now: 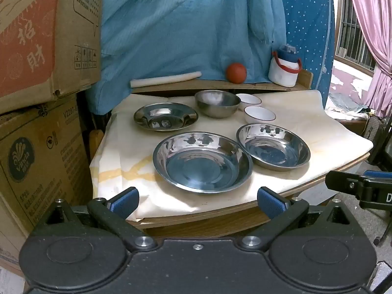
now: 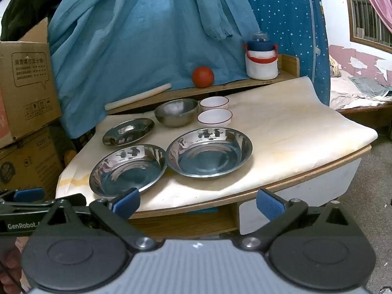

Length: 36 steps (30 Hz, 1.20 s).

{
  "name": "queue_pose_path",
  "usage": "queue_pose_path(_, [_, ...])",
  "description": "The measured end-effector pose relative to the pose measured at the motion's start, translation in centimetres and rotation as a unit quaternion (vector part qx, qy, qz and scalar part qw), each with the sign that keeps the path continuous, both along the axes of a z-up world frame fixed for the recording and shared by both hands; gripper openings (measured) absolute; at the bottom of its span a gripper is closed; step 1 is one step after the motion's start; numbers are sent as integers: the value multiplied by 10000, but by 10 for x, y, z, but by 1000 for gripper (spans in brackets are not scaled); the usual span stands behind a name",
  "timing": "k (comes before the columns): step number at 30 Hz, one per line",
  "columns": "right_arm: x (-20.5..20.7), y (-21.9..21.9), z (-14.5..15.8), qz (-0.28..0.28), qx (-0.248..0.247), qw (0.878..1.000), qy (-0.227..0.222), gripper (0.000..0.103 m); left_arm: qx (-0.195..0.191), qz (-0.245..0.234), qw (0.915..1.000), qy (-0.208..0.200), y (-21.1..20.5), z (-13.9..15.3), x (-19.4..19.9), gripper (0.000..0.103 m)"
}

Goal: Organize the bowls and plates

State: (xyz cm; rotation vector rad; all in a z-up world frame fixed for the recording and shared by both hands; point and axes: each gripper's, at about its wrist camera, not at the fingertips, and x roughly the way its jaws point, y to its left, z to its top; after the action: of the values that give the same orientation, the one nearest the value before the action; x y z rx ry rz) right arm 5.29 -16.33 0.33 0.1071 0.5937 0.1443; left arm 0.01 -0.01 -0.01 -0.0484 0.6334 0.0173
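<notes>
Cloth-covered table (image 1: pixel 318 127) carries three steel plates, all unstacked. Left wrist view: left gripper (image 1: pixel 198 202) gapes empty before the nearest plate (image 1: pixel 202 161). Right wrist view: right gripper (image 2: pixel 198 203) likewise wide, empty (steel bowl (image 2: pixel 176 112) behind); pinch rims squarely.

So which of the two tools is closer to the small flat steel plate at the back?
Left. The left tool faces the small flat plate more directly; the right tool sits farther right.
</notes>
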Motion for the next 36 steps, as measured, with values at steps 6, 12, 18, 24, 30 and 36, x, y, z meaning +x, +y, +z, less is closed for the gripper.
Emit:
queue_pose_path(6, [0,0,0,8,-2,10000,2,103,-8,1,10000,-8,0,0,0,102])
queue_pose_path(12, [0,0,0,-3,-4,10000,-9,103,-10,-4,10000,-7,0,0,0,102])
queue_pose_path(18, [-1,0,0,-2,-3,10000,-10,103,-10,-3,10000,-5,0,0,0,102])
queue_pose_path(24, [-2,-1,-1,0,0,10000,-14,103,-7,0,10000,-4,0,0,0,102])
queue_pose_path(30, [-3,-2,-1,5,7,10000,-22,103,1,10,10000,-7,0,0,0,102])
queue_pose_path(36, [-2,-2,-1,14,3,10000,-23,103,2,5,10000,-12,0,0,0,102])
